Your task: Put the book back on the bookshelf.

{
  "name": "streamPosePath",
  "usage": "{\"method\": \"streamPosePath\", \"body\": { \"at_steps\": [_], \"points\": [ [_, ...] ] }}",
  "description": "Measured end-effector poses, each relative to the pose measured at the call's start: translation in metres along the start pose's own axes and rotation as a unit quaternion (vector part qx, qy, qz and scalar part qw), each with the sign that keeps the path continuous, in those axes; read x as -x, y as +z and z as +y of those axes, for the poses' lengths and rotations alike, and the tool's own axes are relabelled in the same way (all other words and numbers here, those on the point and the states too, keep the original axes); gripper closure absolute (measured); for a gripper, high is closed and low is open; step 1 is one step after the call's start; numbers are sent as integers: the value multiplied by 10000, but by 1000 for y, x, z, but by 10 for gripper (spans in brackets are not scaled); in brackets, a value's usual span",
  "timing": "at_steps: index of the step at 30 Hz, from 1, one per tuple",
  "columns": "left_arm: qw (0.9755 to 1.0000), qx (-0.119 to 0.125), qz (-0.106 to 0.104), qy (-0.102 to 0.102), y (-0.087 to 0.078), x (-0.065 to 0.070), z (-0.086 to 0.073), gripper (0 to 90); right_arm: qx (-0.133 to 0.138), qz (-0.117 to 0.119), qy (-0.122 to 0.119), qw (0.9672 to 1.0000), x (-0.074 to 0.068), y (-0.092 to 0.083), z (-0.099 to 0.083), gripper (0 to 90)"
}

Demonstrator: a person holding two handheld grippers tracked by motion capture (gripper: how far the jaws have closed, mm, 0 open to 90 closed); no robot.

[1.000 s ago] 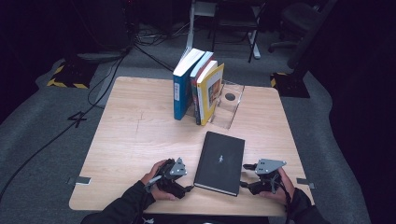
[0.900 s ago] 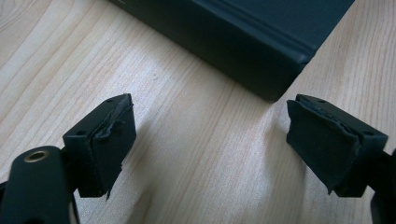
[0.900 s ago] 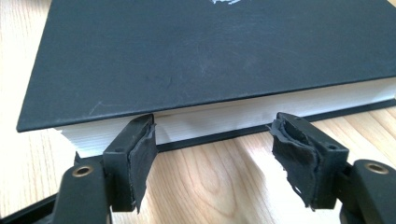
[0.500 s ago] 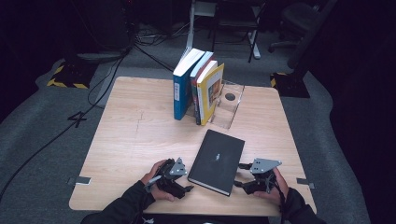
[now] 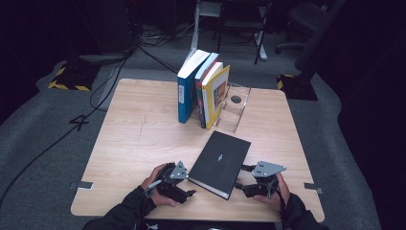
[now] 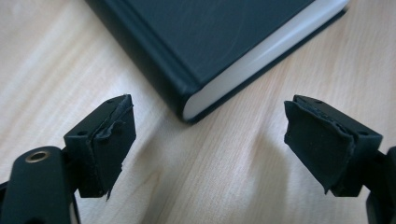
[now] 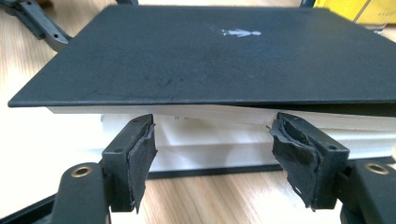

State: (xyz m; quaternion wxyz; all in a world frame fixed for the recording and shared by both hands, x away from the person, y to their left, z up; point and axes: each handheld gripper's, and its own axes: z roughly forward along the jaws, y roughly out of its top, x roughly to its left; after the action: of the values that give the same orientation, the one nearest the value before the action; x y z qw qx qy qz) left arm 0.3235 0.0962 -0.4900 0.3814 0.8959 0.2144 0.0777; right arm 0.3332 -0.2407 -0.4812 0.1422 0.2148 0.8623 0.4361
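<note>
Black book [image 5: 220, 163]: flat on surface [image 5: 139, 143], between both grippers.
Left gripper [image 6: 210, 135]: jaws open, empty, facing spine corner.
Right gripper [image 7: 212, 149]: jaws open at page edge.
Risk: cover lifts alone; pages crease.

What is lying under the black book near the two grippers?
The black book lies flat on the wooden table; its white page edges show along the sides. Anything between the book and the tabletop is covered and cannot be seen.

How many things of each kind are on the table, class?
Standing books: 3 (blue book, red book, yellow book)
Flat black book: 1
Clear bookend: 1
Total: 5
</note>
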Motion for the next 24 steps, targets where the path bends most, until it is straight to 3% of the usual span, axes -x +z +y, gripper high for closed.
{"method": "streamPosePath", "body": {
  "at_steps": [8, 17, 19, 24],
  "points": [
    [9989, 353, 131, 275, -13, 6, 14, 173, 133, -180, 86, 9997, -5, 3, 16, 308],
    [9979, 333, 80, 556, -2, 11, 29, 177, 206, -313, 144, 9992, -7, 10, 28, 316],
    [9971, 273, 252, 671, 2, 12, 32, 171, 269, -346, 158, 9989, -8, 12, 33, 318],
    [9966, 325, 418, 638, 7, 9, 39, 162, 315, -433, 122, 9985, -9, 16, 42, 319]
  ]
}}
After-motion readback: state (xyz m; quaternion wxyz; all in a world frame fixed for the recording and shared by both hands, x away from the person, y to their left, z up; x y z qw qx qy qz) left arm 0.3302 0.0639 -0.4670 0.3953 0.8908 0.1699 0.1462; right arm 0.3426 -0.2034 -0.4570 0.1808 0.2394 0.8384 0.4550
